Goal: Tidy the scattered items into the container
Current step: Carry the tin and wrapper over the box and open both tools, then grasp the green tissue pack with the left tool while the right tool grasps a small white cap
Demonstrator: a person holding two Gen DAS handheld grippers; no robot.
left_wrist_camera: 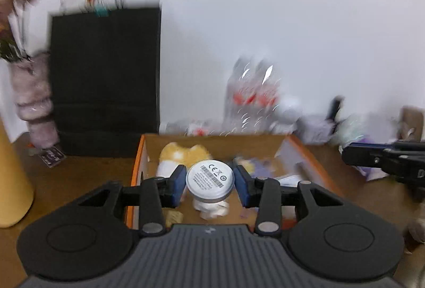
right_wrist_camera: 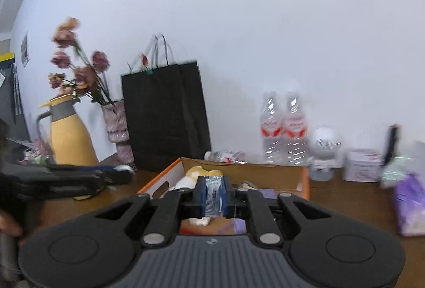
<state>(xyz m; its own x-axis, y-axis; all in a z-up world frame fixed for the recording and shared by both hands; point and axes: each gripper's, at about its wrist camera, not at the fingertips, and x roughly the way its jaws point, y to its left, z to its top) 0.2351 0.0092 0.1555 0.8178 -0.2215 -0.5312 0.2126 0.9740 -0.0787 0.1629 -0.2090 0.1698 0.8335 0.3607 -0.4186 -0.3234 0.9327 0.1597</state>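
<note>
Low centre of the left view: left gripper (left_wrist_camera: pixel 209 181) clamped on a round white puck (left_wrist_camera: pixel 209 179), above the open cardboard box (left_wrist_camera: pixel 310 155). Low centre of the right view: right gripper (right_wrist_camera: pixel 212 196) pinched narrow on a blurred, probably foil sachet (right_wrist_camera: pixel 213 196), over the same box.

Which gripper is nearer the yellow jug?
Left. The left gripper is just in front of the yellow jug, holding a white round device; the right gripper is farther off over the cardboard box.
</note>
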